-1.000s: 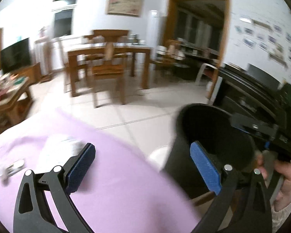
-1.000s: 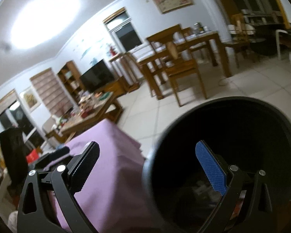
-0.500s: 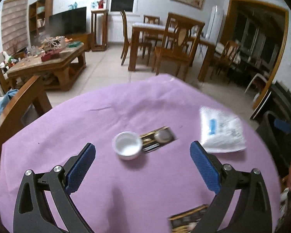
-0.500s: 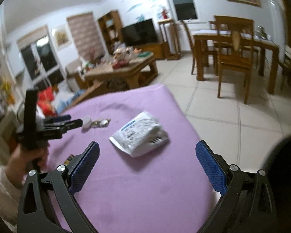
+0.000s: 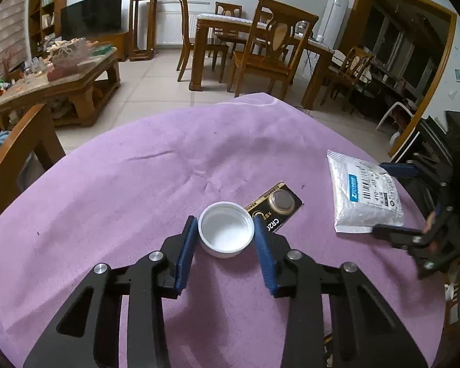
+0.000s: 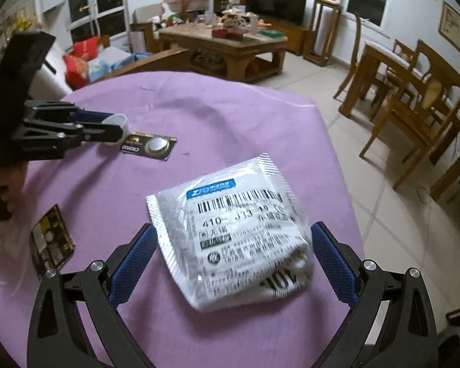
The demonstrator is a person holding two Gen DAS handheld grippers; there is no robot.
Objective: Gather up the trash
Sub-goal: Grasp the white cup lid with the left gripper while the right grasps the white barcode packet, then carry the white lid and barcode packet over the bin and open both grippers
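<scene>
A plain lilac-purple cloth (image 5: 138,184) covers the table. The cap (image 5: 226,233) is white; the battery card (image 5: 276,207) is black with gold print — the parcel bag (image 6: 236,239) silvery-white, with a blue band and black barcode.

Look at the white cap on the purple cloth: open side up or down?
Up. The white cap shows its hollow inside and rim to the left wrist camera.

My left gripper (image 5: 225,234) points down at an angle; its jaws have just been closing, and both blue pads now press the sides of the white cap (image 5: 226,233) between them. My right gripper (image 6: 233,257) tilts downward too, jaws spread wide, pads touching nothing.
</scene>
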